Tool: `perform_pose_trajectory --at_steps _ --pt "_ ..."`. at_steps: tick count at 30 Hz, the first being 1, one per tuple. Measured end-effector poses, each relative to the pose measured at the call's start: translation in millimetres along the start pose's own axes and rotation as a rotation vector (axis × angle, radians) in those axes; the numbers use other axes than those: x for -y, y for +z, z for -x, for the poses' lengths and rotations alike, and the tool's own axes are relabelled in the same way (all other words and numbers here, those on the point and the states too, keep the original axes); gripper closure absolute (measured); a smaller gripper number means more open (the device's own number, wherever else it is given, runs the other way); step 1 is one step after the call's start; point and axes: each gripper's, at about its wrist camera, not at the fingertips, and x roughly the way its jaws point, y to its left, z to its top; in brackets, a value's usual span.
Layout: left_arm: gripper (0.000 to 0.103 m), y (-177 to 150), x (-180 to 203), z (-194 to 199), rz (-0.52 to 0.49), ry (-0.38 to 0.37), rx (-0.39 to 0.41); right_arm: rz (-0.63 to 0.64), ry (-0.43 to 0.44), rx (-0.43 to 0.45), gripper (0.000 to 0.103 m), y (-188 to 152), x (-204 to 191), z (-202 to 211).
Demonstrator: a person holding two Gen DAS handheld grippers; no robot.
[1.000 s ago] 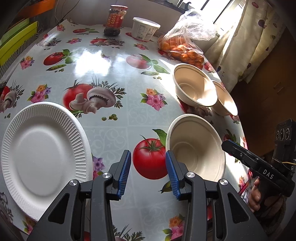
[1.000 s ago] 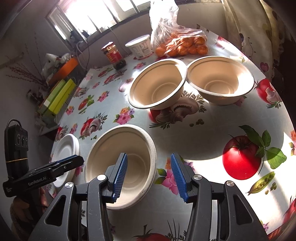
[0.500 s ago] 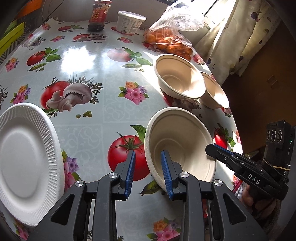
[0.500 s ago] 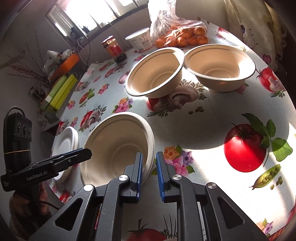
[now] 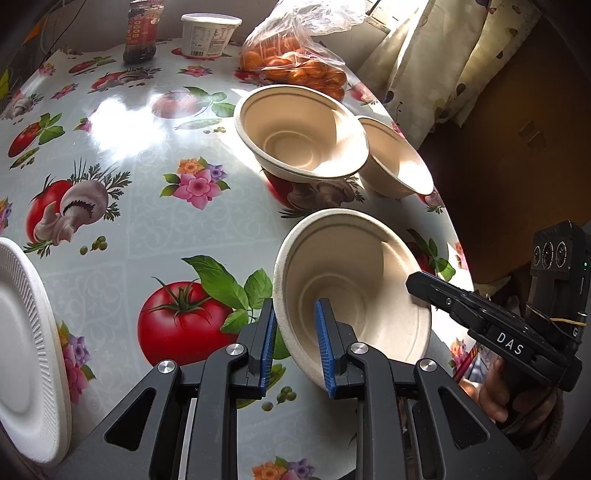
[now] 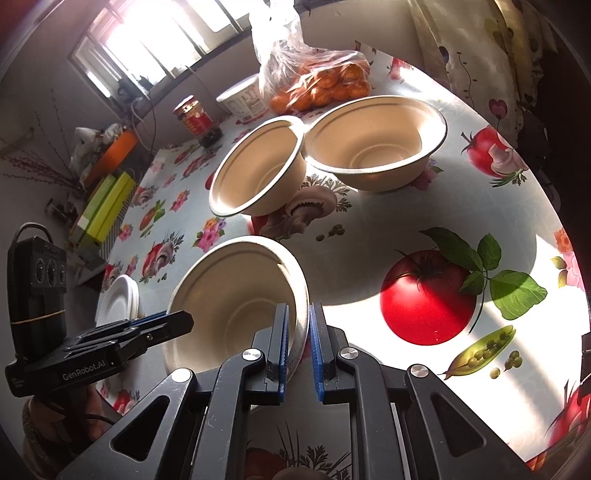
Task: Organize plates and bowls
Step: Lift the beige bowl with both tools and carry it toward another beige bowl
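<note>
— So, what's the layout, biggest thing first?

— Flowered tablecloth [image 5: 155, 206] covers the round table. A white paper plate [image 5: 26, 354] lies at its left edge. Two beige bowls sit further back, rims touching: the middle bowl [image 5: 299, 136] and the far bowl [image 5: 397, 162]. A bag of oranges [image 5: 295, 66], a white tub [image 5: 210, 35] and a jar [image 5: 142, 33] stand behind them.

— And the bowl being worked?

— The near bowl [image 5: 354, 295] is close to the table's edge, tipped up. The left gripper [image 5: 297, 343] straddles its left rim, one pad outside and one inside; I can't tell whether the pads actually press the wall. The right gripper [image 6: 297, 349] is clenched on the opposite rim, pads pinching it.

— Which step, then?

— Picking up the first bowl for stacking, I'd judge.

— What does the next move call for?

— Probably lifting it level, carrying it over the middle bowl and lowering it squarely in. The thin rim could flex or slip.
</note>
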Motion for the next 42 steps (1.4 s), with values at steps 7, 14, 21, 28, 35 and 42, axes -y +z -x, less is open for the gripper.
perform_pose_trajectory --at_steps 7,14,21,28,35,42 --pt "0.081 6 13 -8 -0.021 -0.028 -0.03 -0.041 -0.017 0.0 0.091 4 20 3" --pt "0.081 9 13 -5 -0.038 -0.012 -0.015 -0.028 -0.027 0.008 0.083 6 25 5" --pt "0.081 25 -6 11 0.005 -0.007 0.054 -0.03 -0.052 0.051 0.065 19 38 20" --pt "0.081 65 -29 16 0.111 -0.007 0.11 0.05 -0.053 0.118 0.065 57 29 43" --pt "0.081 97 -34 8 0.112 0.003 0.11 0.198 -0.086 0.154 0.065 102 10 48" --pt "0.081 111 -48 -10 0.145 -0.009 0.086 0.291 -0.064 0.055 0.065 126 -12 6"
